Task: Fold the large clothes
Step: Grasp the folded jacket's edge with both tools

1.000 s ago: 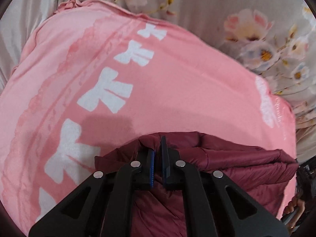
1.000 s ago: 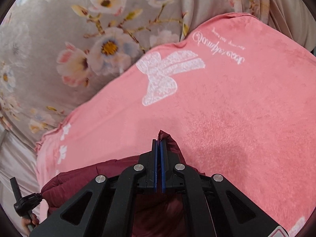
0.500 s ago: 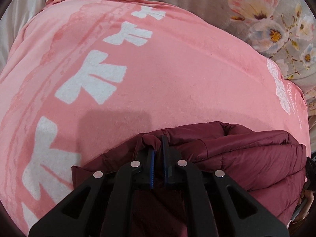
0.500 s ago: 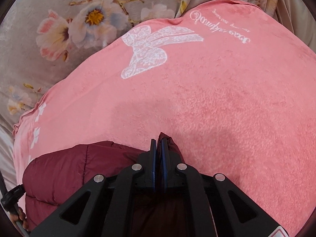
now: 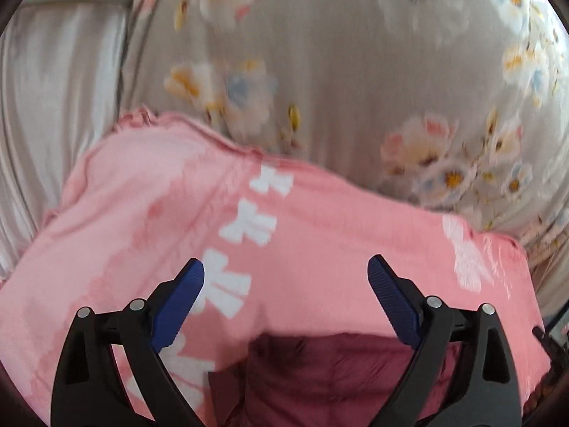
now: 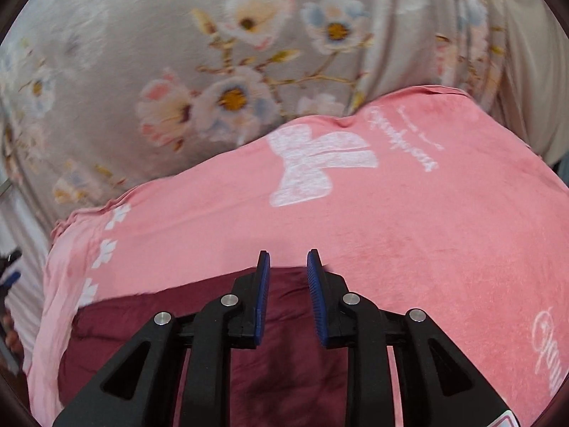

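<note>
The jacket (image 6: 284, 323) lies on the towel (image 6: 409, 220), at the towel's near edge. The towel lies on the bedsheet (image 6: 124, 53), which reaches past its far edge. Beyond the towel's far left corner sits what may be a pillow (image 5: 60, 82), blurred.

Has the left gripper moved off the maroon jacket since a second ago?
Yes. The left gripper has just opened and lifted off the maroon jacket; against the pink towel, the view now reaches the floral sheet.

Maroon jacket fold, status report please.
Left tool and right tool just opened, nothing between the pads. Maroon jacket released, lying on pink blanket. Nothing in the way.
</note>
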{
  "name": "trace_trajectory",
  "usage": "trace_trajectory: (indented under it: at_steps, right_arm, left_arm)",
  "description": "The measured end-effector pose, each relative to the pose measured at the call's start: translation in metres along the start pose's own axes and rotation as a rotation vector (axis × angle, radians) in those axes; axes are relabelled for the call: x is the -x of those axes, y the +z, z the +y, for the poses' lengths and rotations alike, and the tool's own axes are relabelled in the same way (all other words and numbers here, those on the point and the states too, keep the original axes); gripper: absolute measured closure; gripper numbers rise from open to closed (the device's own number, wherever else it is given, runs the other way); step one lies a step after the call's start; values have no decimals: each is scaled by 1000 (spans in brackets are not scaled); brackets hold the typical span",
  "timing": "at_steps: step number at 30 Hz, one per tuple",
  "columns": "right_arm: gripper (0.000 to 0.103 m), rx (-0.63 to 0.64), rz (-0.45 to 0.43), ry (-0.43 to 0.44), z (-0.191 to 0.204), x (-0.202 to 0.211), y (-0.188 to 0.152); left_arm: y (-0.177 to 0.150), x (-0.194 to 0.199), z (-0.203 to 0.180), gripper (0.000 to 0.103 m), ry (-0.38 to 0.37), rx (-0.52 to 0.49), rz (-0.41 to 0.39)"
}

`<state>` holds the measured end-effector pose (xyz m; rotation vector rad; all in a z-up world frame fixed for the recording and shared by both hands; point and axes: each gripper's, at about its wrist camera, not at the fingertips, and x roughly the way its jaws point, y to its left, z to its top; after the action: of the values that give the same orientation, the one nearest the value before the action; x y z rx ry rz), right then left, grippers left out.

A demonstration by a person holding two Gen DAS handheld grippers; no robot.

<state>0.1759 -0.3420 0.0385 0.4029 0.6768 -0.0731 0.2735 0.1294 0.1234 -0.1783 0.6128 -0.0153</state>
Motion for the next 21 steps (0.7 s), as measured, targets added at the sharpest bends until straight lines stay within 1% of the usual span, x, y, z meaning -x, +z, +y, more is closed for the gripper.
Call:
trace_trajectory:
  at_steps: [1,2,3,4,6,7,8,10,13,17,21]
  right_arm:
    - [80,31,16,15,13,-4,-5]
    - [81,65,33,28,27,-9,-11]
    - [81,110,52,48,45,-16,-17]
    - [82,149,70,62,60,-23,-23]
    - [86,224,110,83,88,-40,-36]
    - [86,245,124,91,94,-47,-41]
    - [87,268,149,100,104,-58,-47]
    - [87,294,174,92,110,-71,-52]
    - [88,319,204,38,106,-92,-56]
    - [91,276,226,14,81,-108,-57]
    - [92,255,243,15,76,-119,-63]
  left_arm:
    - [3,2,-5,19,-22,-4,4]
    - [4,3,-18,25,-55,-26,29]
    - [0,0,-30,30,-76,-56,57]
    - [-9,-6,-45,30,-100,-99,97]
    - [-38,-22,-73,35,-132,-176,180]
    - [-55,-32,-87,36,-144,-219,219]
    - [-75,-43,-99,38,-138,-262,252]
    - [-104,-63,-115,40,-146,-304,311]
    - [-135,-88,-126,40,-144,-335,374]
    - [-151,-100,-128,39,-112,-351,374]
    - [-160,-109,-125,38,-115,-332,374]
